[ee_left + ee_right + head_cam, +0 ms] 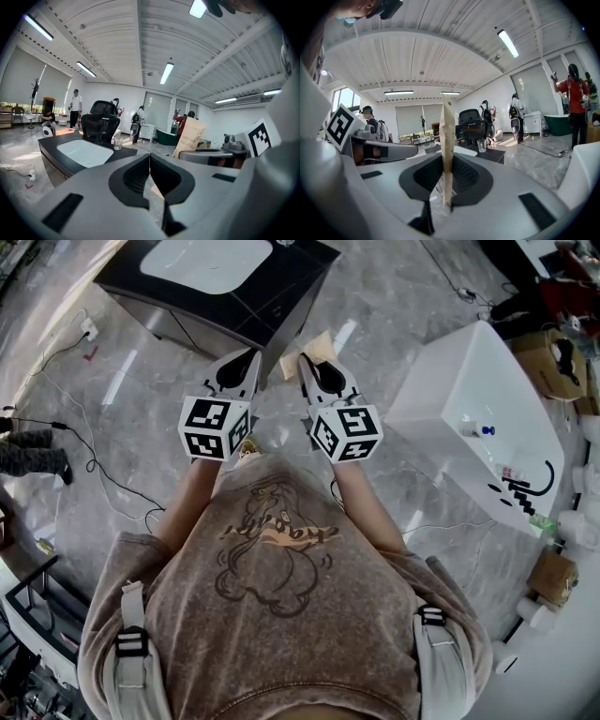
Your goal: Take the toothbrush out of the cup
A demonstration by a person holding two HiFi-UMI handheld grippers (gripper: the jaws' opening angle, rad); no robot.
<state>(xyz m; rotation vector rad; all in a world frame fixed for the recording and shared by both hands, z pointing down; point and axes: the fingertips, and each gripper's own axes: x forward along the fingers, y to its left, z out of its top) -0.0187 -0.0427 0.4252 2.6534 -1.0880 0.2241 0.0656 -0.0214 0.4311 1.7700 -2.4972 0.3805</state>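
**Toothbrush packet (447,136) clamped in right gripper (447,180); left gripper (149,164) closed, empty.**
The packet's long axis stands upright between the pads. The glass cup (481,145) stands ahead on the black basin counter's (49,146) edge, well apart from both grippers.

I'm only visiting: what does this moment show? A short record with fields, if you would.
Right gripper: shut on an upright brown paper packet
Left gripper: jaws together, nothing between them
Packet print: TOOTH BRUSH
Cup: clear glass on the black counter beside the white basin
Toothbrush in cup: none visible
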